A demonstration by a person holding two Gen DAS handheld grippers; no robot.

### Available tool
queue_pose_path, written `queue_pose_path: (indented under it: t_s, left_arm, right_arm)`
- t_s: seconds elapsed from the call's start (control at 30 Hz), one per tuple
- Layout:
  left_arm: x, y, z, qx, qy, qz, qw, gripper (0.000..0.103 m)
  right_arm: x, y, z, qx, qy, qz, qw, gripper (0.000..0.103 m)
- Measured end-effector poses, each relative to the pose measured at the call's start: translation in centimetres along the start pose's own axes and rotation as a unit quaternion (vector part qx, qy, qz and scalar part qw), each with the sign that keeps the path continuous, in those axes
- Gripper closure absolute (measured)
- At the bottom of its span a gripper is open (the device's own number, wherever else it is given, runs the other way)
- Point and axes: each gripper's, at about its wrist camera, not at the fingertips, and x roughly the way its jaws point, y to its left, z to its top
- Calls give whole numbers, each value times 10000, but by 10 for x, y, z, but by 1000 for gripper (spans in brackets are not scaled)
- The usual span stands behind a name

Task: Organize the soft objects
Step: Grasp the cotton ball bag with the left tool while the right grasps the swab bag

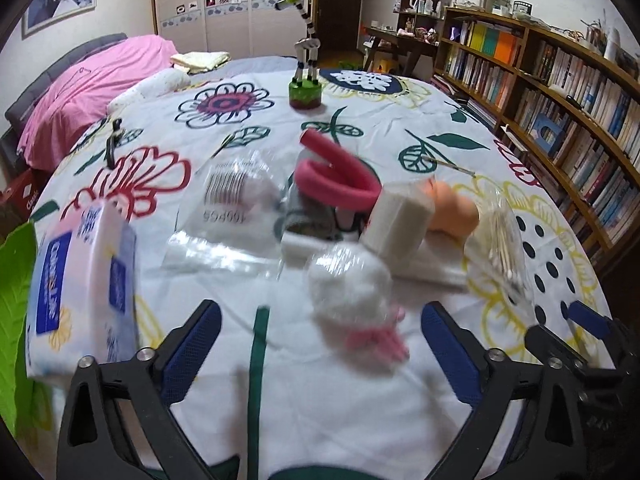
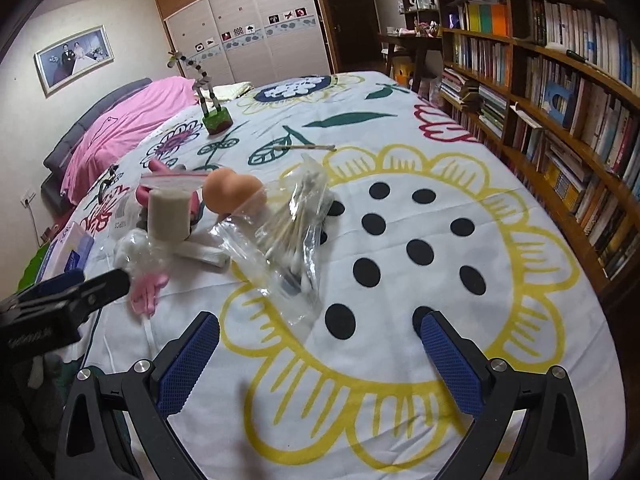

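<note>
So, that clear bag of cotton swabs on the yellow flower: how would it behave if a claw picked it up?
The bag of cotton swabs looks thin and crinkled, so it would probably sag and fold. The glossy film may slip between pads. The swabs lie loose inside and would likely slide to the low end.

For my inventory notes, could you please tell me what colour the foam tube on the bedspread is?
The foam tube is pink to red, bent into a U; the left wrist view shows it best.

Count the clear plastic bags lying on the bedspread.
3: barcode bag far left, cotton-ball bag with pink tie nearest the left gripper, swab bag on the yellow flower. Others may be hidden.
</note>
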Motion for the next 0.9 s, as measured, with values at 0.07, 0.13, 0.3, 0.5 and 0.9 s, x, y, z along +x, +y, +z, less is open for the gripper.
queue_pose_path:
  t_s: [0.07,0.13,0.3,0.5,0.9]
  left_arm:
    - [4,-2,3,78,-45,-48,9999,19]
    - [8,-3,4,90,-47,-143,9998,27]
    - [14,3,1,-46,53,-595,9982,54]
    - [0,7,-1,-137,-245,-659,9974,67]
    - [-30,5,-10,65,-599,-648,9961,68]
  right_arm:
    - [-1,-1,1,21,-43,-32,10000,0]
    - [0,-5,1,116,-64,-23,9999,0]
    - [2,-10,0,243,-91,-10,9997,0]
    - [1,-9,-1,219,-132,-91,9996,4]
    - [-3,14,39,-161,-326,-243,9990,14]
